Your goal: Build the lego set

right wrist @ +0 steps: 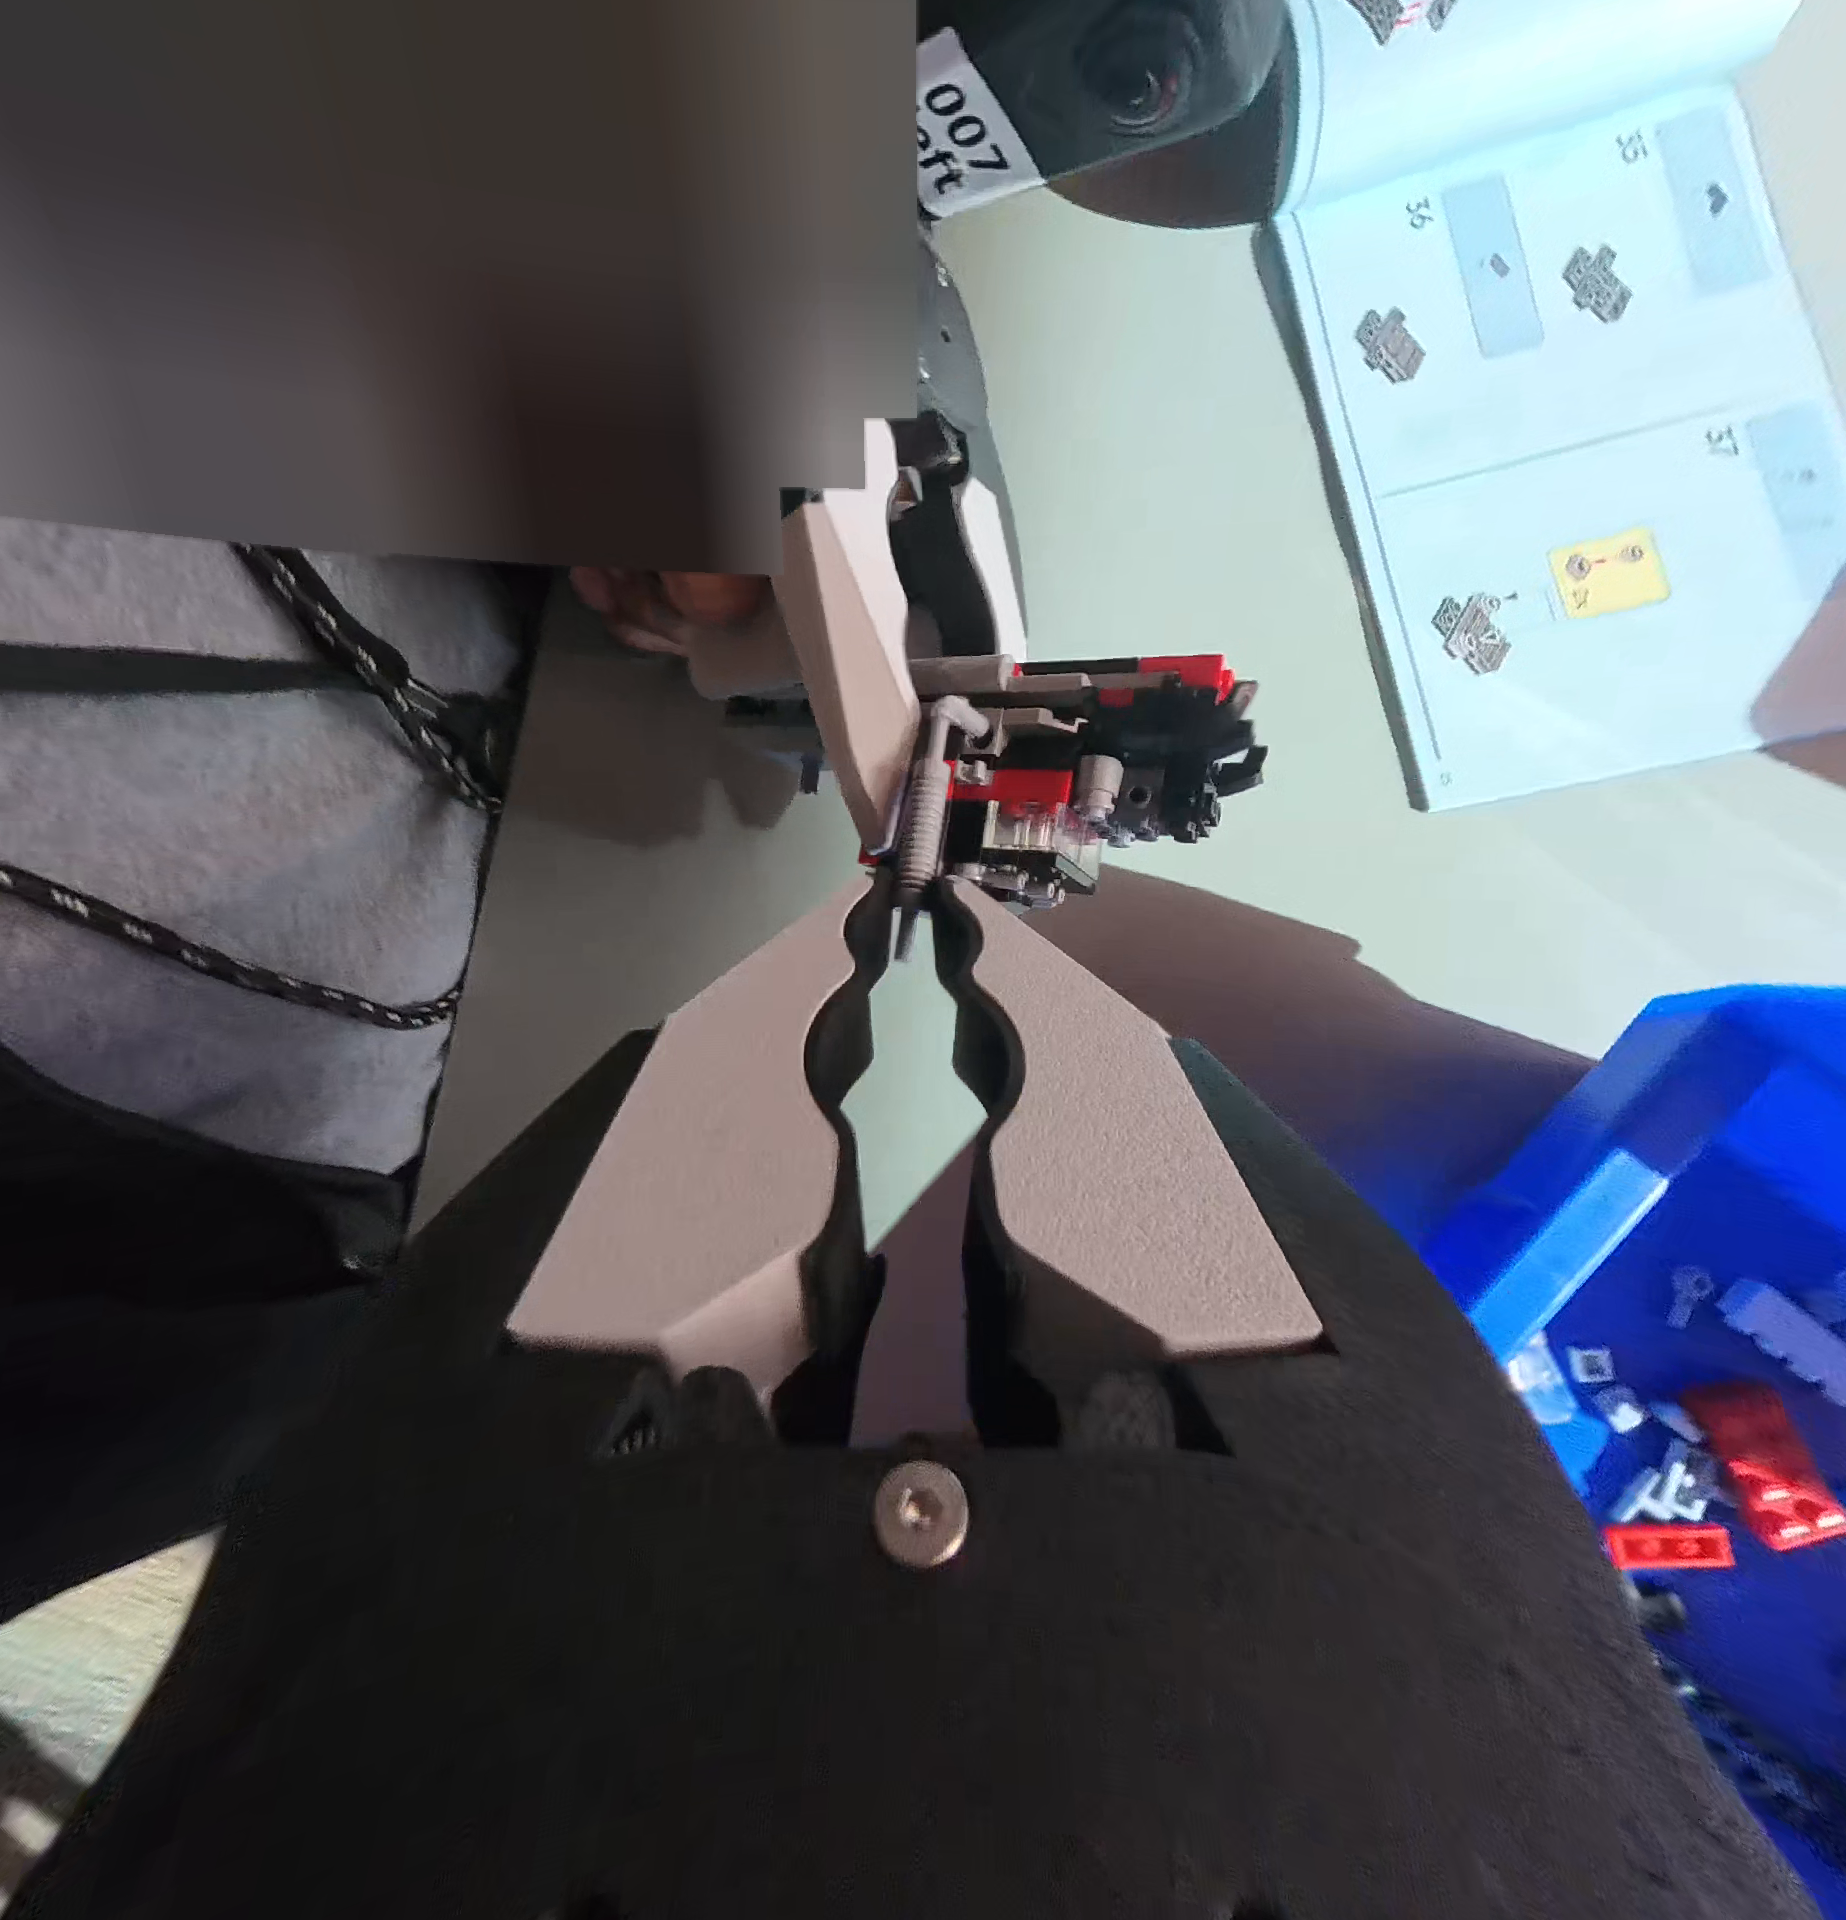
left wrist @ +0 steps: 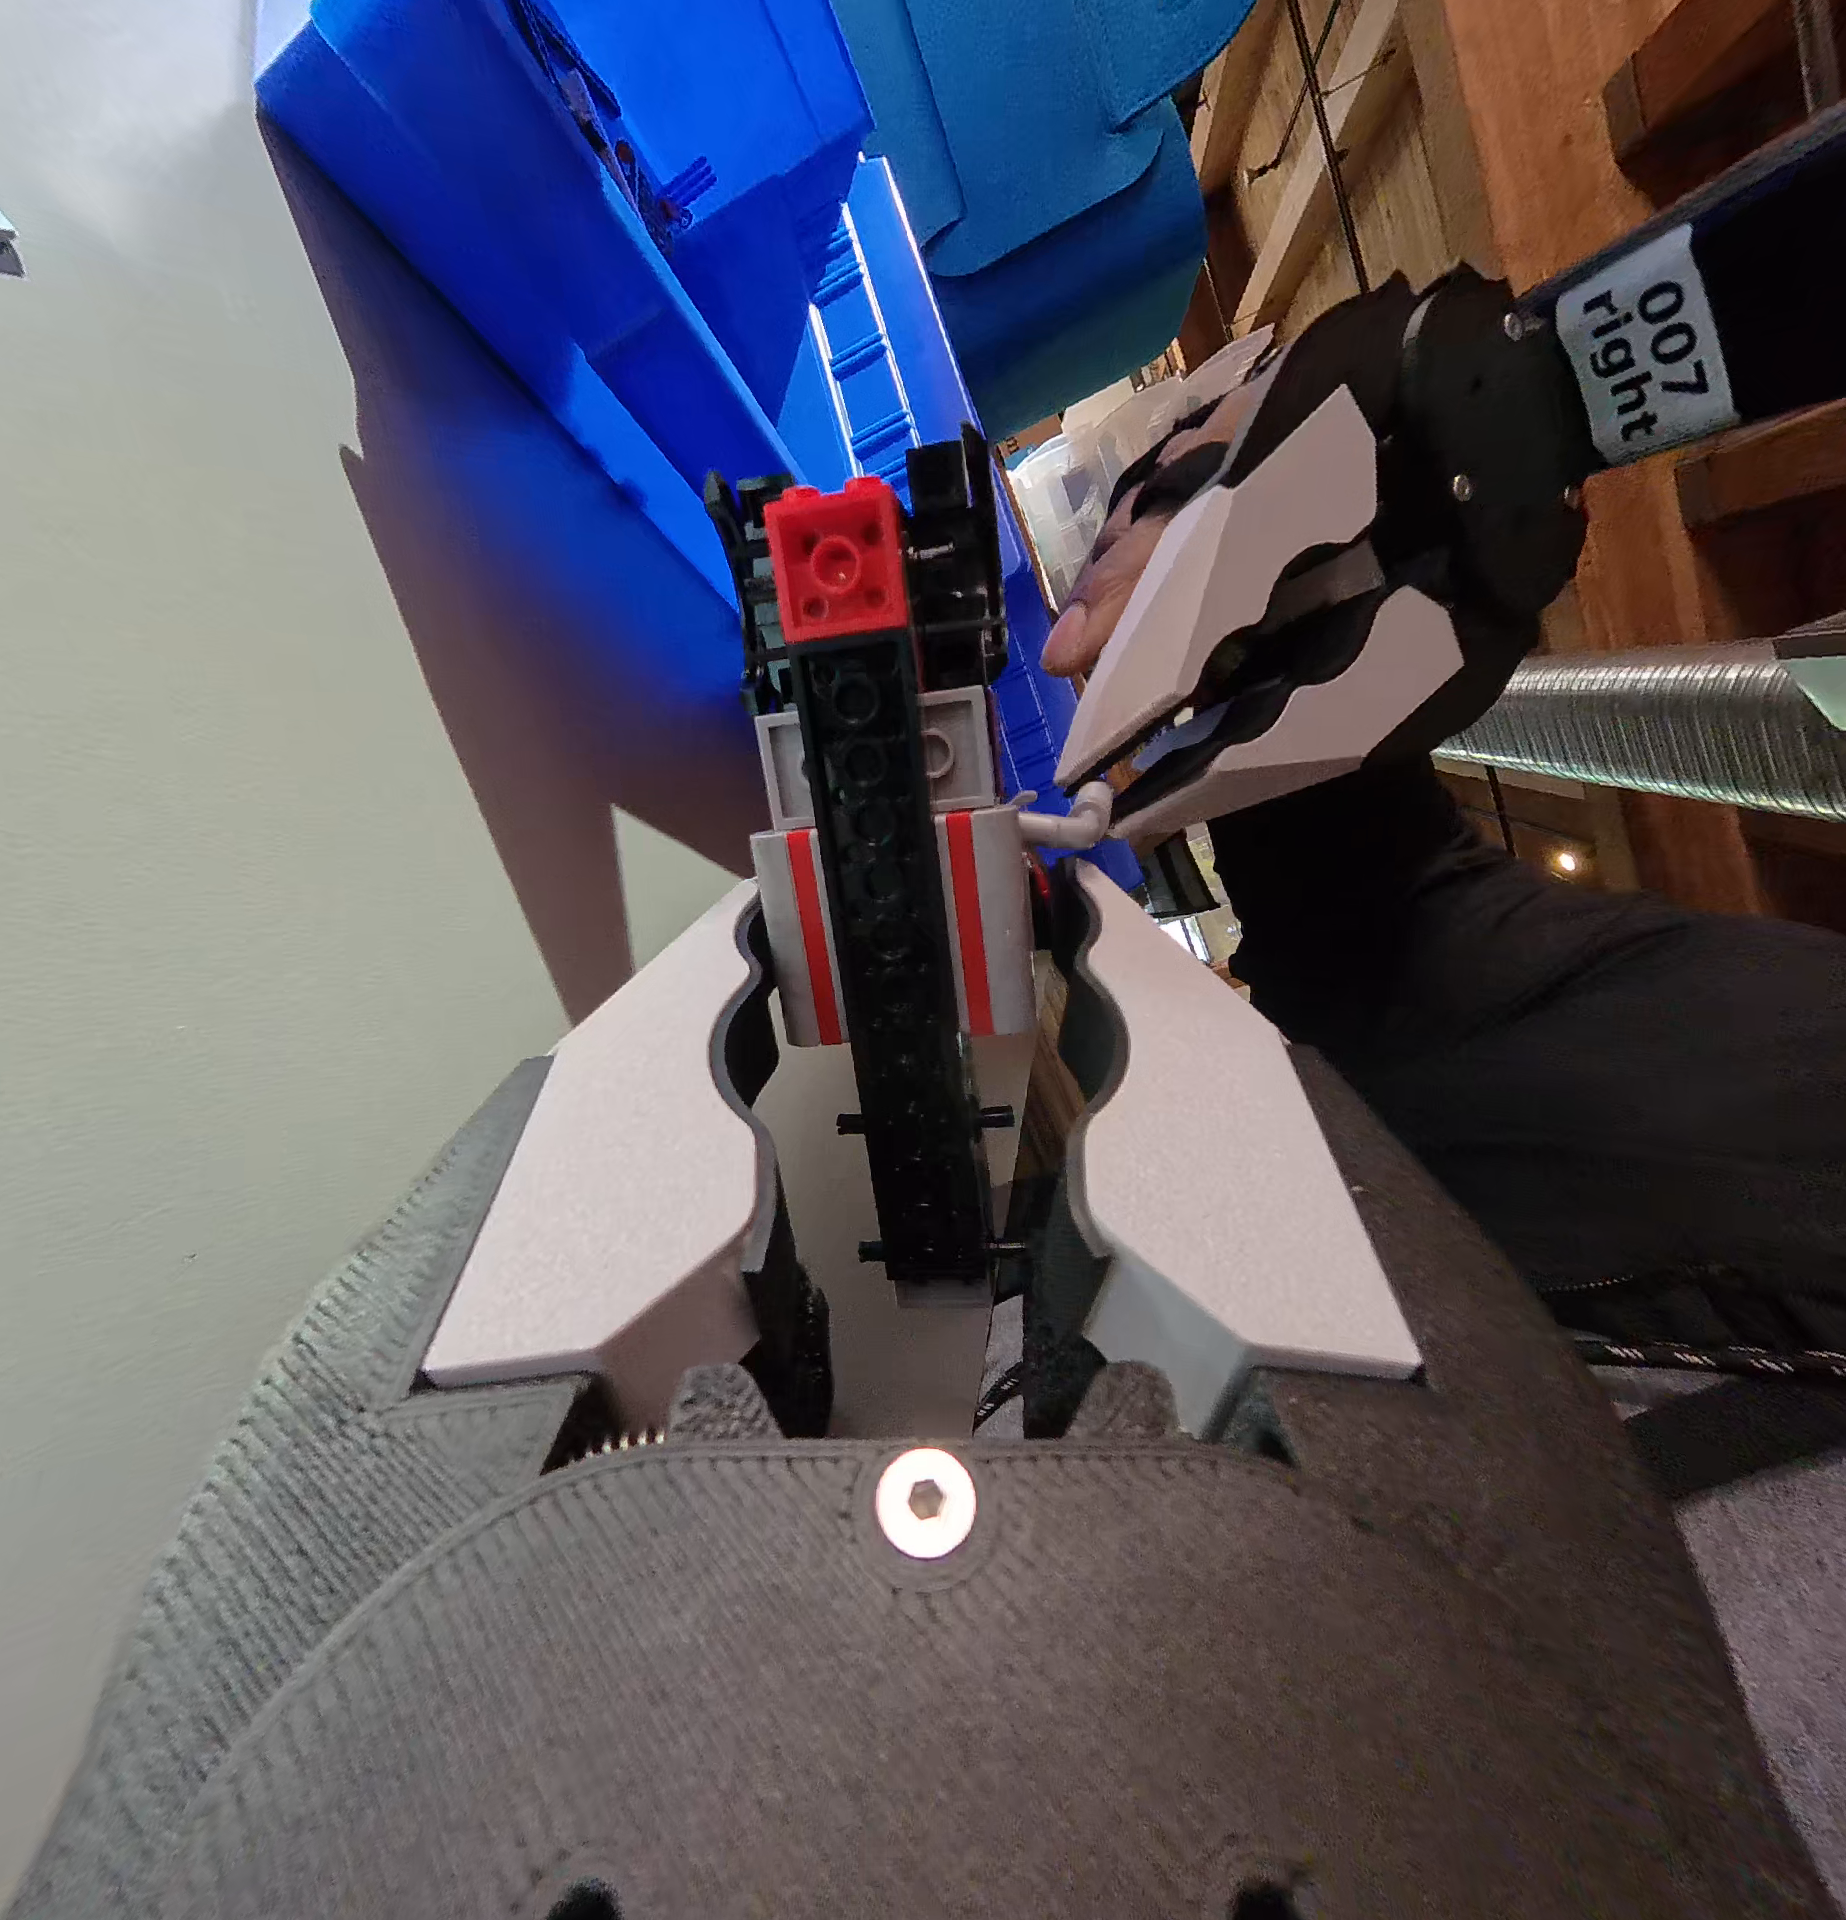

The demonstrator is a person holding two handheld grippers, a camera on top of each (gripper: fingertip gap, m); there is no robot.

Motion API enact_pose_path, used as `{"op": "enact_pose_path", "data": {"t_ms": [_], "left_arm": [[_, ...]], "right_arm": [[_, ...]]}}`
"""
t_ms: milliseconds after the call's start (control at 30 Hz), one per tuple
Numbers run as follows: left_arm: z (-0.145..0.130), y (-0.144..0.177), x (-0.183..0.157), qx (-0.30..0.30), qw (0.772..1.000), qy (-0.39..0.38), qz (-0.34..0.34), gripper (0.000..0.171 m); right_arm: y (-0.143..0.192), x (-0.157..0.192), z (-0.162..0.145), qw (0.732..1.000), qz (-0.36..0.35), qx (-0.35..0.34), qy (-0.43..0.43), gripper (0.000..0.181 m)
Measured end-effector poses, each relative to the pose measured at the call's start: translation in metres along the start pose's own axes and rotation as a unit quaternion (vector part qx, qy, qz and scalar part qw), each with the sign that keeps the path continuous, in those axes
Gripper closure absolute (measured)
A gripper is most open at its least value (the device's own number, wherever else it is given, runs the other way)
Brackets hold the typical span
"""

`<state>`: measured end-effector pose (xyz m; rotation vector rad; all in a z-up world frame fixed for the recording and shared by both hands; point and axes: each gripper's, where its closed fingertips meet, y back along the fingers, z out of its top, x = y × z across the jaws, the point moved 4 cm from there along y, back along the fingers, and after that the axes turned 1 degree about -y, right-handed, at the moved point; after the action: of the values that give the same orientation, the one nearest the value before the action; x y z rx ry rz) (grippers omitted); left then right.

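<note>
Pale tabletop [left wrist: 171,831] fills the left of your left wrist view, with a blue bin [left wrist: 545,260] rising behind the model [left wrist: 888,914] and wooden shelving to its right. Your left gripper [left wrist: 903,925] is clamped on the model: its long black beam runs back between the two fingers, the grey-and-red striped part sits right at the tips, and a red brick caps the far end. Just right of the model, your right gripper [left wrist: 1090,805] pinches a small grey lever [left wrist: 1064,824] whose other end touches the model's side.

From your right wrist view, the table [right wrist: 1158,499] is pale green-grey, with an open booklet [right wrist: 1584,436] beyond the model [right wrist: 1085,769] and the bin [right wrist: 1677,1195], holding loose red and grey pieces, to the model's lower right. Your right gripper [right wrist: 906,899] is pressed together on the ribbed lever [right wrist: 921,821], which reaches from the tips up to the model's near edge. Your left gripper's finger [right wrist: 851,675] covers the model's left end.
</note>
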<state>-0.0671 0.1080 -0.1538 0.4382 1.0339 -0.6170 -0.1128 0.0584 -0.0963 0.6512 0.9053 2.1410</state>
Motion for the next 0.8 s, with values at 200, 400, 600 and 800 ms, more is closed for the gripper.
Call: {"op": "enact_pose_path", "data": {"t_ms": [200,400,600,800], "left_arm": [[0.0,0.0,0.0,0.001,1.0,0.0,-0.001,0.119],[0.0,0.0,0.0,0.002,1.0,0.0,-0.002,0.118],[-0.001,0.0,0.0,0.002,1.0,0.0,-0.002,0.118],[0.001,0.0,0.0,-0.001,1.0,0.003,-0.002,0.118]], "right_arm": [[0.0,-0.006,-0.004,0.998,0.014,0.001,-0.068,0.173],[-0.003,0.0,-0.006,0.995,0.047,0.0,-0.086,0.173],[-0.005,-0.002,-0.006,0.996,0.035,0.007,-0.082,0.173],[-0.01,-0.004,-0.011,0.997,0.013,0.027,-0.069,0.173]]}}
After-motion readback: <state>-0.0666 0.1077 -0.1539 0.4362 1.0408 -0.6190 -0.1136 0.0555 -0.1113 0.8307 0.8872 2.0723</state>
